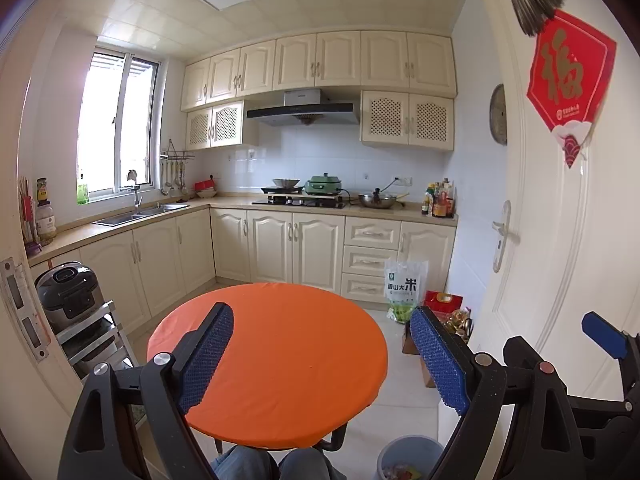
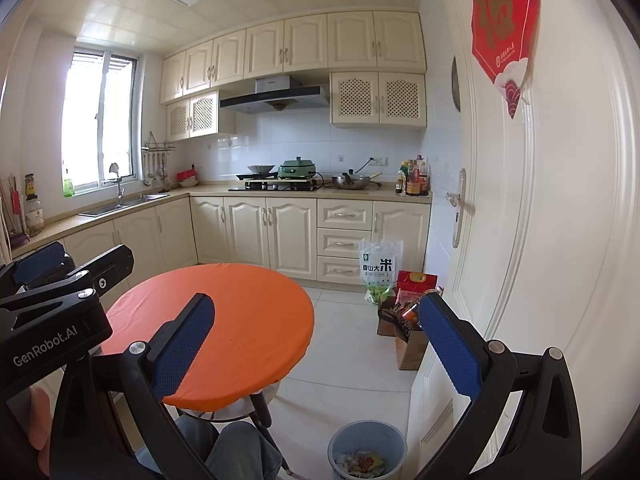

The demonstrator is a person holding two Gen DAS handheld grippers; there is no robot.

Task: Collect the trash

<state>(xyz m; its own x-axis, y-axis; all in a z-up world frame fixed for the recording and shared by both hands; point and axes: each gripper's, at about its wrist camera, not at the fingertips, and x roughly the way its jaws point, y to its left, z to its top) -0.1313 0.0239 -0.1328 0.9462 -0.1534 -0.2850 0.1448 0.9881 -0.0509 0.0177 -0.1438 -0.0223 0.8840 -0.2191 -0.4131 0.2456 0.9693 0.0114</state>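
At the far left, a window (image 1: 116, 128) is letting daylight into a kitchen, and beneath it a steel sink (image 1: 136, 214) is sitting in the counter run. A rice cooker (image 1: 70, 294) is resting on a metal rack near the left wall. Cream cabinets (image 1: 320, 60) are lining the walls, with a range hood (image 1: 304, 110) hanging over a stove (image 1: 300, 200) that is carrying a wok and a green pot.

In the middle, the round desk (image 1: 280, 360) is wearing an orange cover, and its top is lying bare. The left tool (image 1: 324, 356) is hovering over it with its jaws spread wide and nothing between them. A person's knees in jeans (image 1: 272, 464) are showing under the near edge.

Further right, the right tool (image 2: 316, 344) is also standing wide apart and holding nothing, reaching over the desk's right edge and the tiled floor (image 2: 360, 360). On that floor, just right of the desk's legs, a blue trash bin (image 2: 366, 450) is holding the collected trash (image 2: 360, 464), a heap of crumpled wrappers. Beyond it, a rice bag (image 2: 378, 268) is leaning against the drawers, beside a red box (image 2: 416, 282) and open cartons (image 2: 404, 332). At the far right, a white door (image 2: 520, 240) is bearing a red paper decoration (image 2: 502, 24).
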